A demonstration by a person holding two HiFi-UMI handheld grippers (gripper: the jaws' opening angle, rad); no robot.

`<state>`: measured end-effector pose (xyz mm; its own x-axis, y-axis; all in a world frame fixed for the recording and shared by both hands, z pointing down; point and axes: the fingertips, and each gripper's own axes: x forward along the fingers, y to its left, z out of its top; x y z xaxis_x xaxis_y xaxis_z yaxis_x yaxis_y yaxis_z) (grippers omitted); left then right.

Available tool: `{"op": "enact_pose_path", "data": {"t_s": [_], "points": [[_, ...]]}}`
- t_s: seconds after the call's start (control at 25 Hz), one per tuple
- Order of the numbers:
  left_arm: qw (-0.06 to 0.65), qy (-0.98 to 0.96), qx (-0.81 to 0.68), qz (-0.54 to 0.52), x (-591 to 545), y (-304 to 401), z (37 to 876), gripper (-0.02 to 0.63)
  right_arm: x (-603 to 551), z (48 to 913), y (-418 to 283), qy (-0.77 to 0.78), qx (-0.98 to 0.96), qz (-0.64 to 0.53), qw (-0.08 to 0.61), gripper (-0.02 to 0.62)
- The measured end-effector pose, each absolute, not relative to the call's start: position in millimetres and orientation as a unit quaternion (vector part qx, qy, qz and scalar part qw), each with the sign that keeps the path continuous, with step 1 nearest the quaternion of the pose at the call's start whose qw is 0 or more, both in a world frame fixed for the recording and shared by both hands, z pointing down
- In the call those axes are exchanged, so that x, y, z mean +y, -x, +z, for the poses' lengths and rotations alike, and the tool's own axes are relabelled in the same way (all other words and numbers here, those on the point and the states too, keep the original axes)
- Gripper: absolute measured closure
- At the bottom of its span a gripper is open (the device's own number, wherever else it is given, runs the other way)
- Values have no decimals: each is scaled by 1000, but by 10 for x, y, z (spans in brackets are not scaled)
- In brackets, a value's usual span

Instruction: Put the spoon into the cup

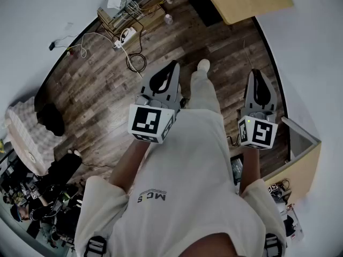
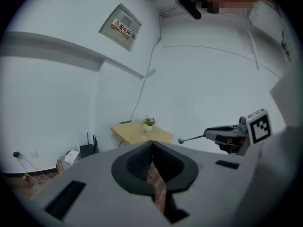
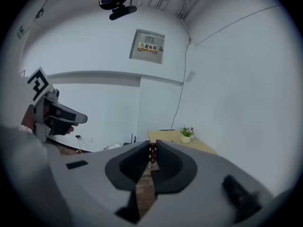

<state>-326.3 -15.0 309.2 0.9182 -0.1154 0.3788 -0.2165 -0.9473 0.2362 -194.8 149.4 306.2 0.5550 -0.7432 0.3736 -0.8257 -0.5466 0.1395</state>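
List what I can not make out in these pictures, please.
Spoon and cup: seen in no view.
Wooden table: head view, cut off by the top edge. In the gripper views it is far and small, and only a potted plant is clear on it.
Wall sign: print too small to read.
Floor under the person: head view, hidden by the shirt.
Lower-left clutter: dark, warped at the rim.

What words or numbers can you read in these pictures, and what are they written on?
"配电箱": big characters on the yellow and red label of the white box on the wall.
"MC S", as far as it can be made out: dark print on the person's cream T-shirt.
Small print under the label's big characters: too small to read.
Black-and-white square markers on the two white cubes: patterns, not words.
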Motion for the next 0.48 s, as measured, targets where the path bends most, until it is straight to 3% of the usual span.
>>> {"op": "enact_pose_path", "data": {"t_s": [0.48], "points": [[142,-974,-63,167,1454,3394,2849,595,2683,2756,2459,-862,-487,116,80,538]]}}
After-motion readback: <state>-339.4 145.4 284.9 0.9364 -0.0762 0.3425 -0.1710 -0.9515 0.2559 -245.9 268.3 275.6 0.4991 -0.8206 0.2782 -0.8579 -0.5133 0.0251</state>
